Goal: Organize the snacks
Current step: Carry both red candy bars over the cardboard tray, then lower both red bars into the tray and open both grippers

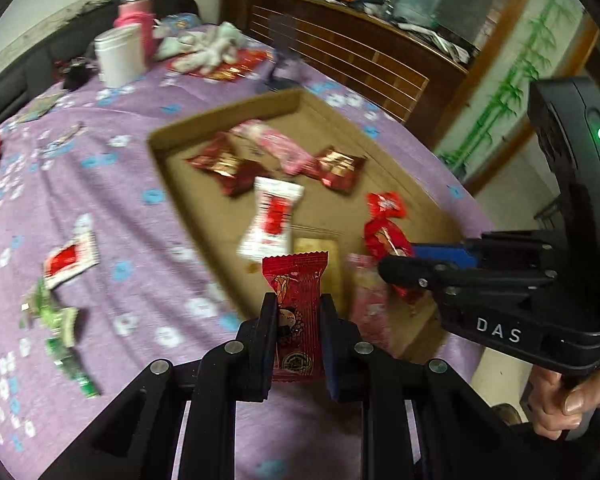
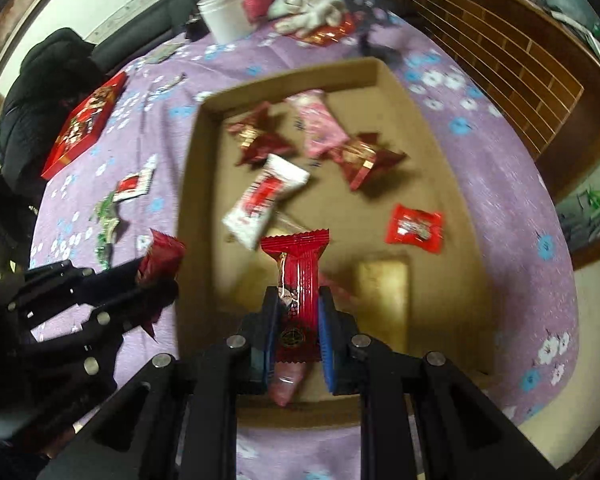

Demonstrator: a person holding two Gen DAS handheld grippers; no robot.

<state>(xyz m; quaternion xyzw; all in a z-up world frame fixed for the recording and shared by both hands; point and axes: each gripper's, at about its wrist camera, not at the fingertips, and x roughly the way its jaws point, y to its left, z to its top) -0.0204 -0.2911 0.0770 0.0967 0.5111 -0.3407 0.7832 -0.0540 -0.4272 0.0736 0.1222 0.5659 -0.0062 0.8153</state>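
A shallow cardboard tray (image 2: 432, 128) lies flat on the purple flowered cloth and holds most of the snacks. Inside it, near the far wall, lie two dark red gold-banded packets (image 2: 256, 136) (image 2: 364, 158) with a pink packet (image 2: 320, 124) between them. Nearer the tray's middle a white packet with a red label (image 2: 264, 200) lies tilted, and a small bright red packet (image 2: 414, 228) lies toward the tray's right wall. A flat gold packet (image 2: 384, 288) rests by the near right corner. Two red cartoon-printed packets are held upright, one over the tray (image 2: 300, 292), one at its left edge (image 1: 296, 312). Left of the tray, on the cloth, lie a white-and-red packet (image 1: 70, 258) and green wrappers (image 1: 62, 336).
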